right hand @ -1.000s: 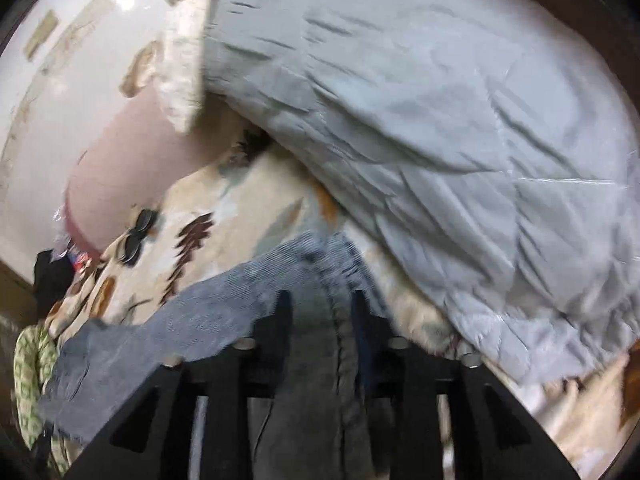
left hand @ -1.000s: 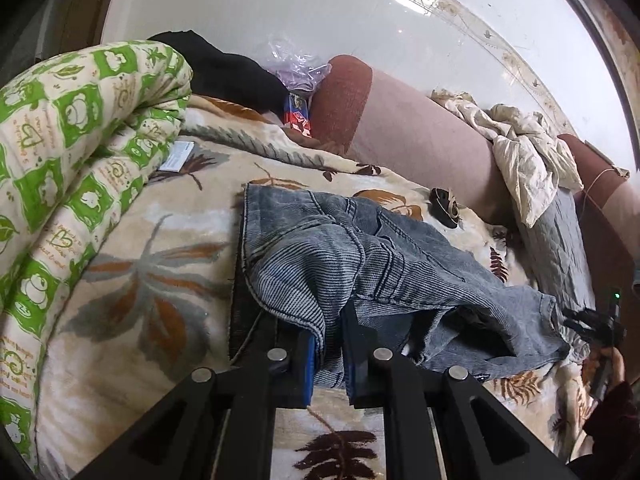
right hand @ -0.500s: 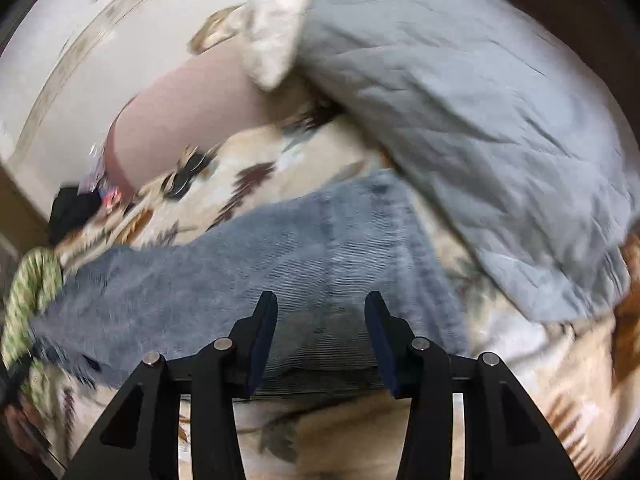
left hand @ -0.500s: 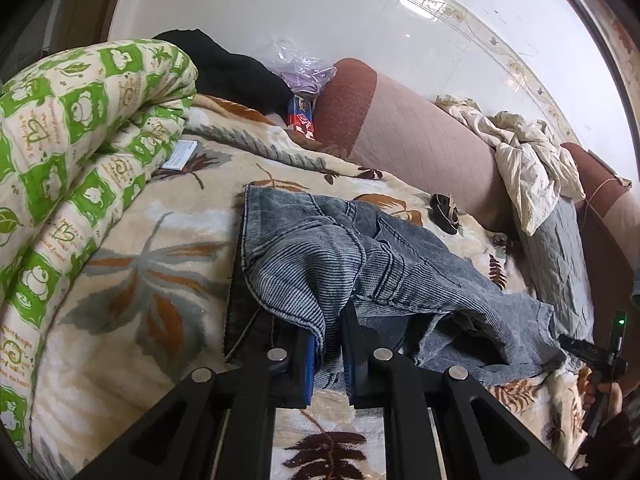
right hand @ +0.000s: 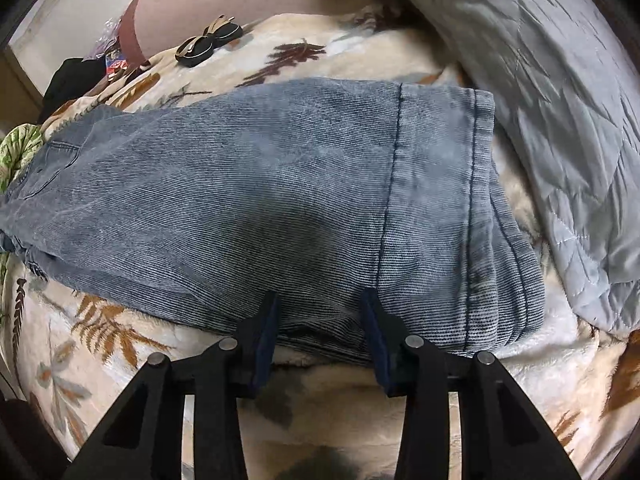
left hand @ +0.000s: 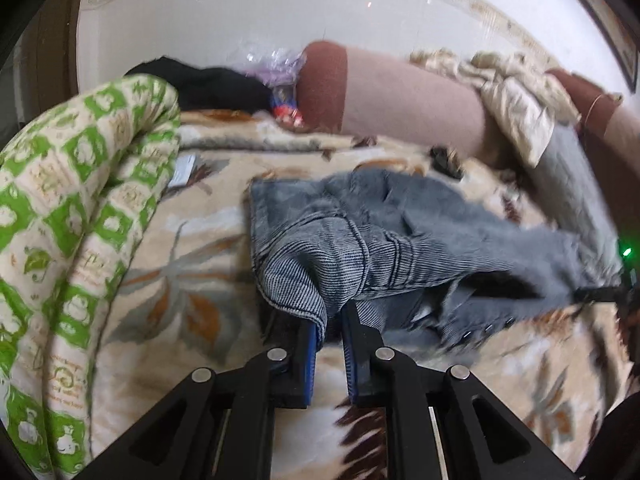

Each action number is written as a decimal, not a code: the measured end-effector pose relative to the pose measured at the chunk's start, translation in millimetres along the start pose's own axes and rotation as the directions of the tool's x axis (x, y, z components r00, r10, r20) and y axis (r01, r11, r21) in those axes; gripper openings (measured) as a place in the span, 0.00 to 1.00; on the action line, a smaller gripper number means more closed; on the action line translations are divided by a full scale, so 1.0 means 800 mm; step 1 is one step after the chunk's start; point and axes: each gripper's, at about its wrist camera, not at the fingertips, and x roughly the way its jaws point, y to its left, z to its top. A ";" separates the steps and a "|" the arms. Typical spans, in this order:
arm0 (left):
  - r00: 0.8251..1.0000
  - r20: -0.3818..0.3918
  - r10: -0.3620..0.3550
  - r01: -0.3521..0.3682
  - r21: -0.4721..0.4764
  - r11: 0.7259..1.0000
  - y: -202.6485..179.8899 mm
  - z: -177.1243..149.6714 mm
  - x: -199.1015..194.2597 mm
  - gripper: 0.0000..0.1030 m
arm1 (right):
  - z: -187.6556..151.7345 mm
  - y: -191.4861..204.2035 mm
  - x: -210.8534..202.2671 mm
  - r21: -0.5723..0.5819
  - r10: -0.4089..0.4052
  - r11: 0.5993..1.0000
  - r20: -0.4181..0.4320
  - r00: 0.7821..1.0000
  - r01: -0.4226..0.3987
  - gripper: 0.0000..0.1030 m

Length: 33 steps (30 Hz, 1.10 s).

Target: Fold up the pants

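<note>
So far the grey-blue ribbed denim pants lie lengthwise on the leaf-patterned bed blanket, legs stacked, no crosswise fold yet. Left hand-held gripper pinches the waistband; right hand-held gripper, closing, straddles the leg's near edge.

A bed covered with a cream blanket with brown and grey leaf print fills both views. On it lie the grey-blue pants, spread across the middle of the right wrist frame. A green and white rolled quilt lies at the left of the left wrist frame. A grey quilted cover lies at the upper right, touching the pants' hem. A long pink and brown bolster lies along the top, with a black cloth beside it.
</note>
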 end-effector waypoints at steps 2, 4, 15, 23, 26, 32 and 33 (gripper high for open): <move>1.000 -0.011 -0.013 0.013 -0.015 1.000 0.005 -0.001 -0.002 0.15 | 0.002 0.002 -0.003 -0.006 -0.008 1.000 -0.011 1.000 0.008 0.40; 1.000 -0.007 -0.021 0.021 0.000 1.000 0.002 0.002 -0.010 0.15 | 0.005 0.006 -0.004 -0.024 -0.036 0.999 -0.027 0.999 0.035 0.40; 0.960 0.211 -0.186 0.196 -0.028 0.980 -0.013 0.045 -0.096 0.17 | 0.034 0.115 -0.058 -0.151 0.253 0.961 0.127 0.959 -0.233 0.47; 0.957 0.193 -0.217 0.216 0.025 0.976 -0.081 0.064 -0.013 0.17 | 0.030 0.156 -0.025 -0.246 0.147 0.961 0.056 0.988 -0.129 0.47; 0.958 0.152 -0.244 0.245 0.012 0.969 -0.094 0.068 0.017 0.17 | 0.034 0.134 -0.025 -0.187 0.143 0.974 0.075 0.987 -0.126 0.47; 0.973 -0.062 -0.223 0.221 -0.030 0.975 -0.104 0.042 0.073 0.17 | 0.043 0.117 0.002 -0.103 0.172 0.981 0.041 0.984 -0.167 0.47; 0.973 -0.086 -0.216 0.215 -0.025 0.976 -0.106 0.036 0.077 0.17 | 0.041 0.122 0.007 -0.108 0.165 0.981 0.020 0.986 -0.162 0.47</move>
